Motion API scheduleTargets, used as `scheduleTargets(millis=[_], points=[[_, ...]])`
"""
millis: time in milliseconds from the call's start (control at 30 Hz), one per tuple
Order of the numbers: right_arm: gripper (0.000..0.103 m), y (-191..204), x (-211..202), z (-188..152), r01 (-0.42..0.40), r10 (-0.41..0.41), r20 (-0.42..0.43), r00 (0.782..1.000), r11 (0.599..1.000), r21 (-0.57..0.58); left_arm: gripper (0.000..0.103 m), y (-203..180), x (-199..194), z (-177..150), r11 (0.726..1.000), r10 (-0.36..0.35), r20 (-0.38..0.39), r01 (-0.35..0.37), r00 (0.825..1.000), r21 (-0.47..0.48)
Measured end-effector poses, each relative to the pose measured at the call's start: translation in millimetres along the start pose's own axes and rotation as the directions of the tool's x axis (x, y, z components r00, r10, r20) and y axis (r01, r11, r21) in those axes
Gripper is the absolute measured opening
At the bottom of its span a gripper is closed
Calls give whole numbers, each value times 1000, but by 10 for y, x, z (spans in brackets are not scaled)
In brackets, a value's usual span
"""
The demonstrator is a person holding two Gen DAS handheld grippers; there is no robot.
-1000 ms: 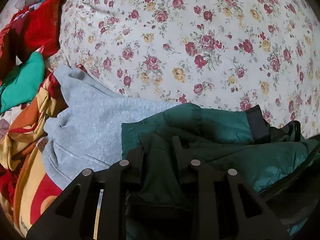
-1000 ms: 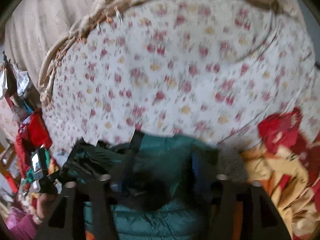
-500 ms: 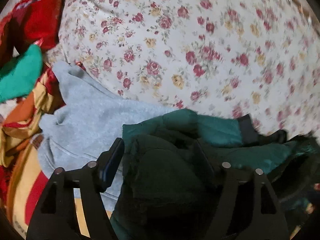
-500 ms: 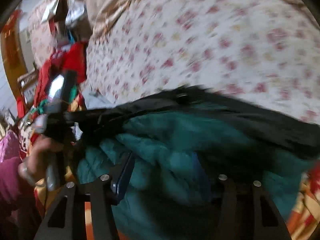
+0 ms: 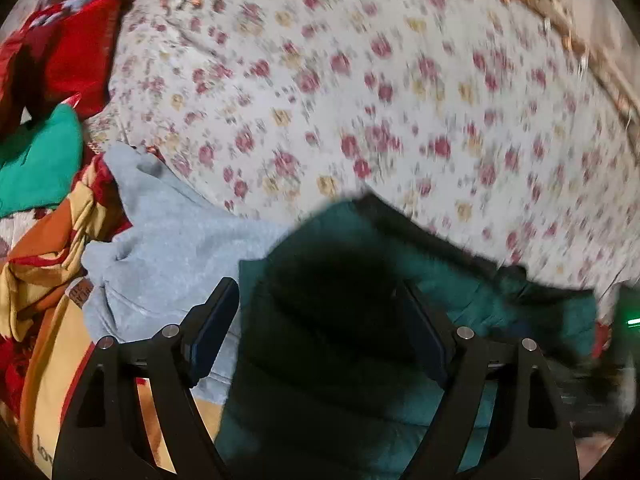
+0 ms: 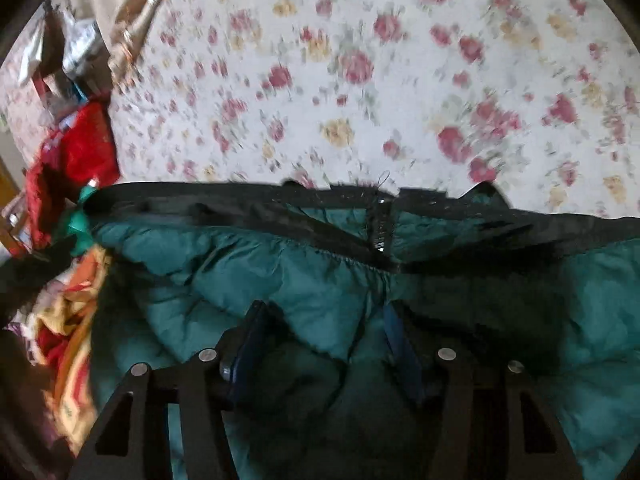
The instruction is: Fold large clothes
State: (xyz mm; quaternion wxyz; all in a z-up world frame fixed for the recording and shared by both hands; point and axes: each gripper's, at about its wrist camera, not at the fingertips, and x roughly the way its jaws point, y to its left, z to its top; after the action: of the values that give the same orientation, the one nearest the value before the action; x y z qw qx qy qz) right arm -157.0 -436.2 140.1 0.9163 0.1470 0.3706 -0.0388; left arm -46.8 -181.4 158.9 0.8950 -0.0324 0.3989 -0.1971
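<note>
One teal quilted puffer jacket (image 6: pixel 248 276) lies on the rose-print bedsheet (image 5: pixel 360 92).
Left gripper (image 5: pixel 320 320) gapes wide around its dark folds; right gripper (image 6: pixel 324 332), fingers apart, straddles a fabric ridge. One grey fleece sweatshirt (image 5: pixel 168 240) alongside.

Teal jacket (image 6: pixel 256 264): quilted, puffy cloth, faint sheen, black trim. Grey sweatshirt (image 5: pixel 168 240), lower left: soft, matt fleece. Floral sheet (image 5: pixel 360 100), upper frame: thin matt cotton. Gripper fingers (image 5: pixel 212 328): matt black plastic, shiny metal bolts.
</note>
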Motion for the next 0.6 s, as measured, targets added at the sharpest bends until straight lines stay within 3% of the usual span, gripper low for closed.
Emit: scheduleTargets(millis=[133, 167, 267, 467, 600], points=[[63, -177, -503, -25, 140, -132, 98, 986, 987, -73, 81, -119, 283, -77, 998, 45, -29, -44, 999, 35], [71, -271, -578, -35, 204, -192, 117, 974, 975, -94, 81, -126, 360, -88, 998, 57, -36, -56, 998, 30], [73, -588, -573, -19, 321, -310, 118, 943, 943, -85, 81, -130, 557, -105, 997, 82, -68, -81, 994, 20], [74, -1245, -226, -143, 279, -284, 33, 958, 955, 96, 87, -174, 722, -137, 993, 112, -64, -109, 992, 47], [74, -1297, -132, -161, 291, -296, 38, 954, 952, 96, 91, -207, 795, -127, 990, 134, -65, -131, 989, 60]])
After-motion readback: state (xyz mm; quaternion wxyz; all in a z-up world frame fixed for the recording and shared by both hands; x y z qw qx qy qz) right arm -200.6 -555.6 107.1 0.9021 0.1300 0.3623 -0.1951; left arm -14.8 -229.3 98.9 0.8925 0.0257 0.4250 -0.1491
